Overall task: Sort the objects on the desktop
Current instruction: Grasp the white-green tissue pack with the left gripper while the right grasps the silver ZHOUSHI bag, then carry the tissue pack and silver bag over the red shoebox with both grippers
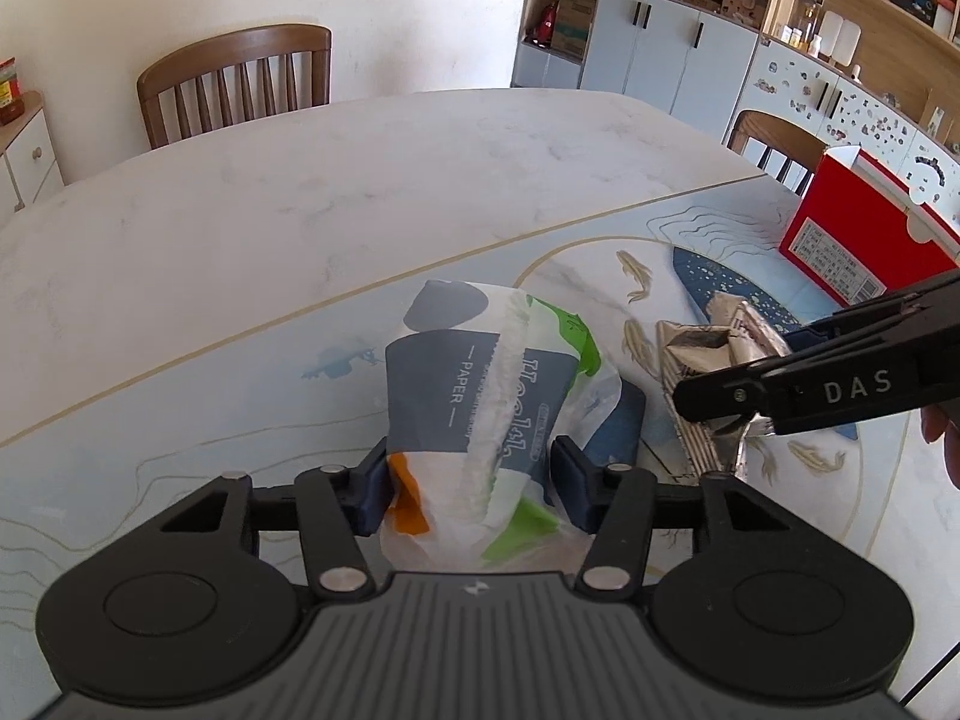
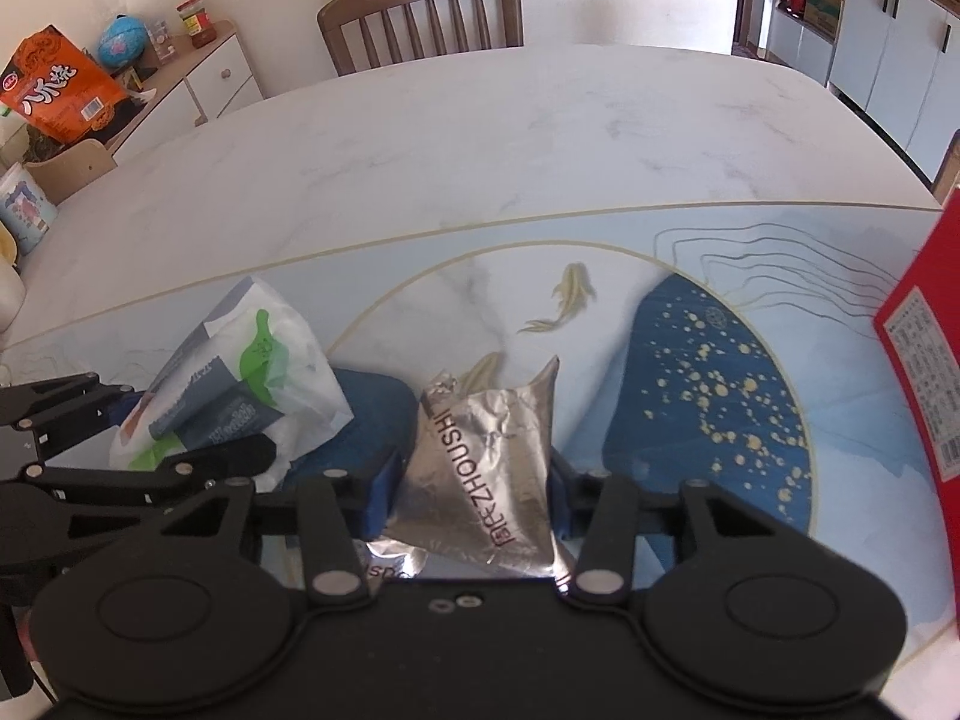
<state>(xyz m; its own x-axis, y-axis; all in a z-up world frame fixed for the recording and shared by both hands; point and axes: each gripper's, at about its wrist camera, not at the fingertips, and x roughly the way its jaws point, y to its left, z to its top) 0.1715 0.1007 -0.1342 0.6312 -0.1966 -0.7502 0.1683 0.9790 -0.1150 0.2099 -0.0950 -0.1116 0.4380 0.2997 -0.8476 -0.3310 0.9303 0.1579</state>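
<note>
My left gripper (image 1: 471, 483) is shut on a soft tissue paper pack (image 1: 480, 396), white with grey, green and orange print, held just over the patterned desk mat (image 1: 180, 420). My right gripper (image 2: 474, 495) is shut on a crumpled silver foil pouch (image 2: 492, 462) with dark lettering. The right gripper also shows in the left wrist view (image 1: 720, 402), to the right of the tissue pack, with the foil pouch (image 1: 702, 348) in it. The tissue pack (image 2: 252, 372) and the left gripper (image 2: 198, 456) show at the left in the right wrist view.
A red box (image 1: 864, 234) stands at the mat's right edge, also in the right wrist view (image 2: 924, 336). The marble table (image 2: 480, 138) stretches beyond the mat. A wooden chair (image 1: 240, 78) stands at the far side. Cabinets and shelves (image 1: 690, 48) line the back right.
</note>
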